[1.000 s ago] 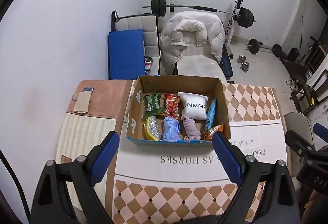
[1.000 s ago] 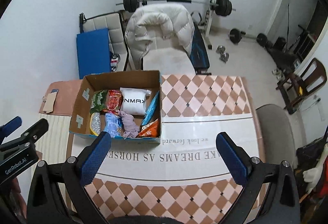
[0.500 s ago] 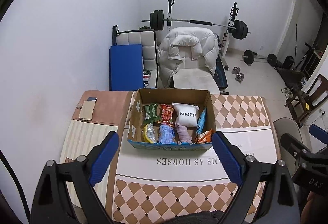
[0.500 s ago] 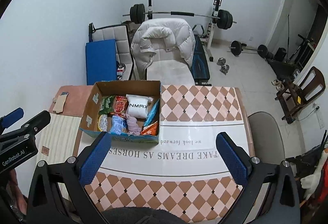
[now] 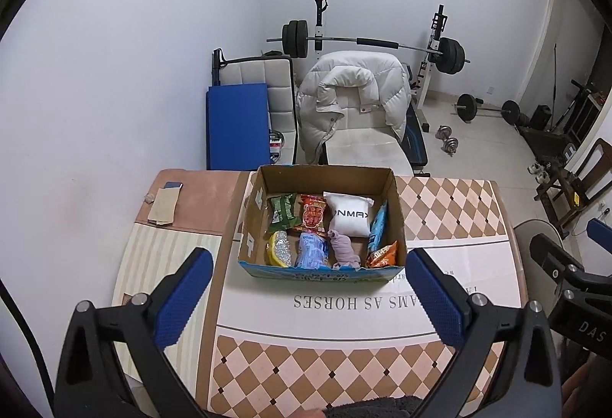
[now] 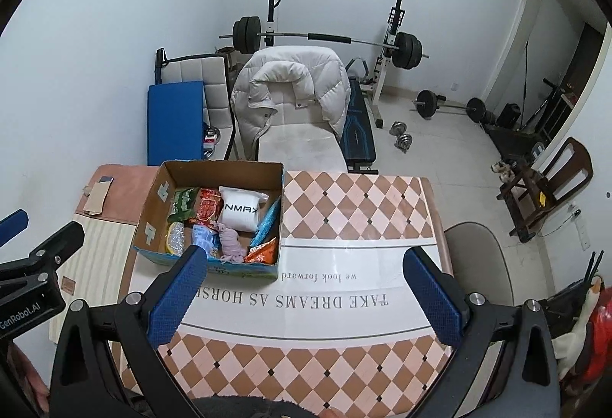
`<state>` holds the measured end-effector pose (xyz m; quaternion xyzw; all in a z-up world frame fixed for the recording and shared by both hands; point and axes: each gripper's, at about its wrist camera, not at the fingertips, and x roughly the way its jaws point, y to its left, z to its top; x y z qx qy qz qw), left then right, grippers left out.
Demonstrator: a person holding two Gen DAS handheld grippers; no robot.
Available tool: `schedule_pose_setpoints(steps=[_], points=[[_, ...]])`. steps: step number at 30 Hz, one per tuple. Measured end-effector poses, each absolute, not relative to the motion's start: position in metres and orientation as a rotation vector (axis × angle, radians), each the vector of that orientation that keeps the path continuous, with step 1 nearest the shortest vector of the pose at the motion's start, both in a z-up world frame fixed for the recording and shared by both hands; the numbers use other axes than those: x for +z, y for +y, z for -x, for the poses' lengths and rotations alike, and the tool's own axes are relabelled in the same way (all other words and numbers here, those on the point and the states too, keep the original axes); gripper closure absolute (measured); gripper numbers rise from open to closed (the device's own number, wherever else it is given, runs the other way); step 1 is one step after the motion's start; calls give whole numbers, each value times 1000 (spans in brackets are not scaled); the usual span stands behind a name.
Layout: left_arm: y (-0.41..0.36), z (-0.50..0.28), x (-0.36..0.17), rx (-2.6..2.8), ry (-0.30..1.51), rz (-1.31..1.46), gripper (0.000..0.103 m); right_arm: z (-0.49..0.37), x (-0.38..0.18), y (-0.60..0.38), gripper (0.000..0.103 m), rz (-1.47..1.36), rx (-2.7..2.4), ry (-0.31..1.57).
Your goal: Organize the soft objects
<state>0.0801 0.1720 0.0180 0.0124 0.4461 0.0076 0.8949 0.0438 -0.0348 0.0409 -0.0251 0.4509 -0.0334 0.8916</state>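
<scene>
Left hand-held gripper: released, jaws spread wide, nothing between them, raised above the near half of the tabletop. Right hand-held gripper: likewise released and empty, raised over the printed band of the tablecloth, to the right of the left unit.

Step in hand, judged: approach to the cardboard box for a first pick; no item grasped yet.

Procedure for a clean pick:
- Lower one unit over the box from above; hold the other clear of the box walls.
- Take the lavender cloth first; bunched and loose at the near middle, easiest to pinch.
- Pinch at the thickest fold, not at a trailing edge; soft fabric likely to slip or drag neighbours.
- Lift straight up past the near wall before any sideways travel.
- For the crinkly packets, close slowly on a flat face; contents likely to crush.

Location: box on the tabletop, far left of the checkered cloth, all soft items inside it.

Count, in the box:
- green snack packet: 1, far left.
- red snack packet: 1, just right of the green.
- white pouch: 1, far middle.
- blue packet: 1, on edge against the right wall.
- orange packet: 1, near right corner.
- lavender cloth: 1.
- light blue wrapped bundle: 1, near middle.
- yellow-rimmed clear pack: 1, near left.

Total: 8 items, 1 box. Anything beneath them not visible.
</scene>
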Motion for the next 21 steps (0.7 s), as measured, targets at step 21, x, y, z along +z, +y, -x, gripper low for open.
schedule_pose_setpoints(steps=[21], points=[[173,-82,1,47,954,-4,0,-53,32,-30,0,65,-65,947]])
